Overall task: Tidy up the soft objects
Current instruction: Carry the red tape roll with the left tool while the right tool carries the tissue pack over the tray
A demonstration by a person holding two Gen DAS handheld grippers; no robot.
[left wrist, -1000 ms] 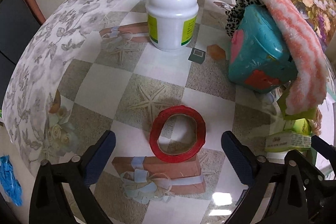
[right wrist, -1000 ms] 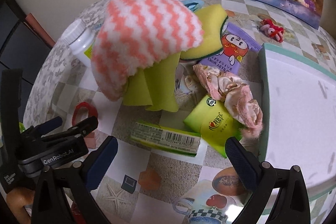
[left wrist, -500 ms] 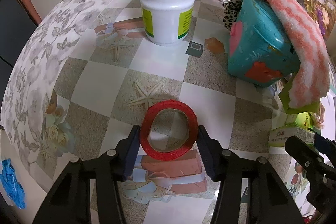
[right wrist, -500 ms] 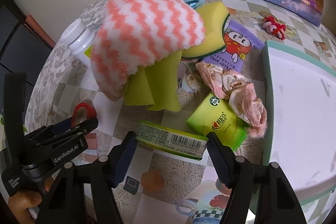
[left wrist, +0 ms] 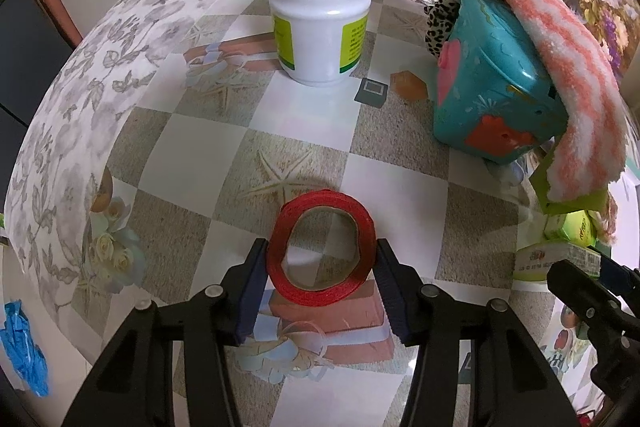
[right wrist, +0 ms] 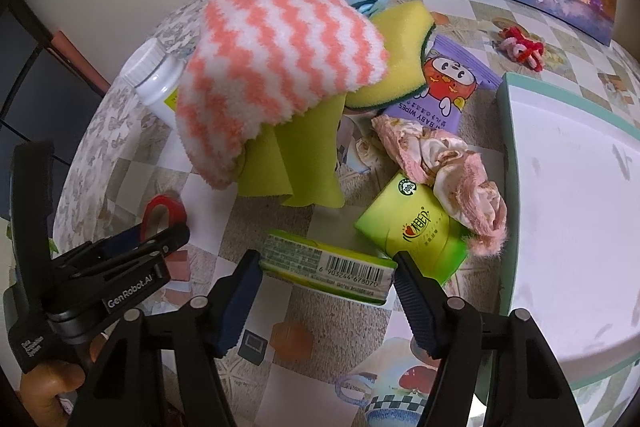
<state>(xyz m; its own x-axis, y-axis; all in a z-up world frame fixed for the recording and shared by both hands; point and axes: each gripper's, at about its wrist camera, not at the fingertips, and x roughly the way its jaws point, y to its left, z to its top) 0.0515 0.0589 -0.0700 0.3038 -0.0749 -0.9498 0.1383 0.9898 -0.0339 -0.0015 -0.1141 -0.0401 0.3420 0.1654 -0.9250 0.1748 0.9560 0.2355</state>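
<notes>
My left gripper (left wrist: 322, 261) is shut on a red tape roll (left wrist: 322, 255) and holds it tilted just above the table; the roll also shows in the right wrist view (right wrist: 164, 213). My right gripper (right wrist: 326, 269) is shut on a green tissue pack with a barcode (right wrist: 326, 263) that lies on the table. Behind it are a pink-and-white zigzag towel (right wrist: 276, 67) draped over a teal box (left wrist: 492, 83), a green cloth (right wrist: 304, 155), a yellow sponge (right wrist: 396, 47), a pink floral cloth (right wrist: 452, 167) and a second green tissue pack (right wrist: 412, 231).
A white pill bottle (left wrist: 320, 7) stands at the back left. A purple baby wipes pack (right wrist: 448, 87) lies by the sponge. A white tray with a teal rim (right wrist: 508, 155) fills the right side. A leopard scrunchie (left wrist: 448, 7) and a red-pink scrunchie (right wrist: 520, 49) lie further back.
Both grippers have closed from wide open: the left one onto the red tape roll, now lifted and tilted, and the right one onto the barcoded tissue pack.
</notes>
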